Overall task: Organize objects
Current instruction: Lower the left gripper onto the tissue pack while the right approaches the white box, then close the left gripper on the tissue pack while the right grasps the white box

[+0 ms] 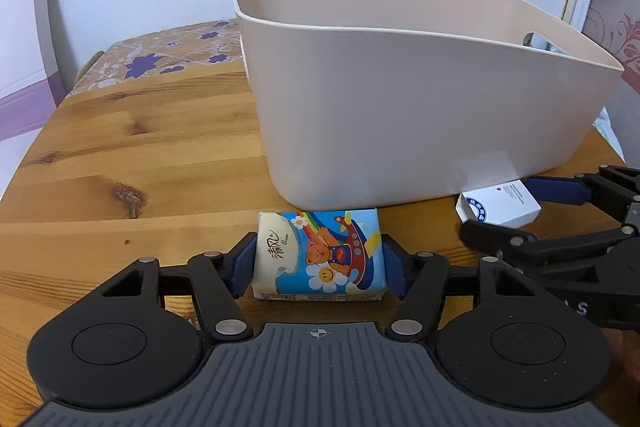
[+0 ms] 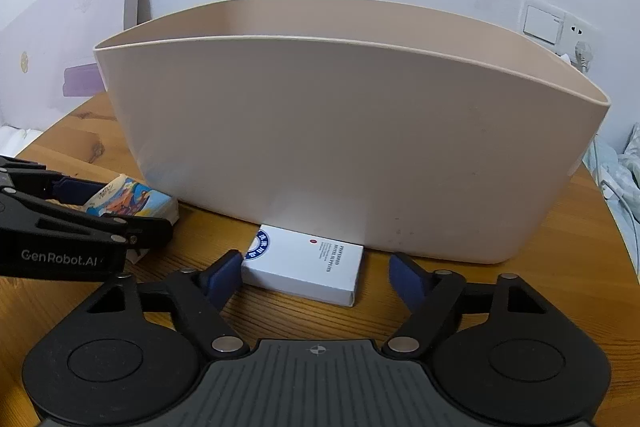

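Left gripper (image 1: pixel 319 269) clamps the tissue pack (image 1: pixel 318 255) by its short ends on the worktop (image 1: pixel 120 147), just before the bin (image 1: pixel 420 115); soft, light, squashy. Right gripper (image 2: pixel 316 277) straddles the white box (image 2: pixel 304 267), stiff, light, far pad apart.

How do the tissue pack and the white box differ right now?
The tissue pack is soft and colourful, with a cartoon bear; the white box is rigid and plain, with a blue seal. The left gripper pinches the pack on both sides; the right gripper touches the box on one side only. Both lie on the wooden table before the beige bin.
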{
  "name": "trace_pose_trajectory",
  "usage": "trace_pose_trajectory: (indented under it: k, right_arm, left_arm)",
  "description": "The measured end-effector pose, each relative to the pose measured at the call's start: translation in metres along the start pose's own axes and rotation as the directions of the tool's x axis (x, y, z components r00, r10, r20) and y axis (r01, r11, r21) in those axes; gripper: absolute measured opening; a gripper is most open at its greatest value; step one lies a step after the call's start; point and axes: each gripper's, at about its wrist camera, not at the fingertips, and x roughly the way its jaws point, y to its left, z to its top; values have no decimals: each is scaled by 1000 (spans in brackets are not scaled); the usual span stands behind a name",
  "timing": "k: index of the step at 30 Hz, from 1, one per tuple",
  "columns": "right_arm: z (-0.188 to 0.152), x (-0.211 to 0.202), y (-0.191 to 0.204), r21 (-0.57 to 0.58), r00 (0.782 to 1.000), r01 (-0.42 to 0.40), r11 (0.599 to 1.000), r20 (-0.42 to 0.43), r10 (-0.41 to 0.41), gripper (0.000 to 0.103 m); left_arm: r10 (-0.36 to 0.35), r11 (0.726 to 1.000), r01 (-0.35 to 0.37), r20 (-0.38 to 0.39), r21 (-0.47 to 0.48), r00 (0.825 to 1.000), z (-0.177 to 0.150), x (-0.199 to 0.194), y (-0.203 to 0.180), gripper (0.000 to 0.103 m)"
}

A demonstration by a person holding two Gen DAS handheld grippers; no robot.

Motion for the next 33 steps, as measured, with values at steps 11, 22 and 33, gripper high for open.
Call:
trace_pose_trajectory:
  k: [11, 22, 33]
  right_arm:
    - [-7, -15, 4, 30, 1000, -3, 1000, -11, 3, 60]
    - [-22, -54, 1, 50, 1000, 0, 999, 28, -1, 60]
    - [-3, -87, -5, 19, 992, 30, 999, 125, -32, 60]
  left_arm:
    - [-47, 999, 47, -9, -23, 999, -8, -11, -1, 64]
    - [-61, 998, 61, 18, -4, 998, -14, -32, -12, 64]
    - [-51, 998, 48, 87, 37, 995, -8, -66, -22, 64]
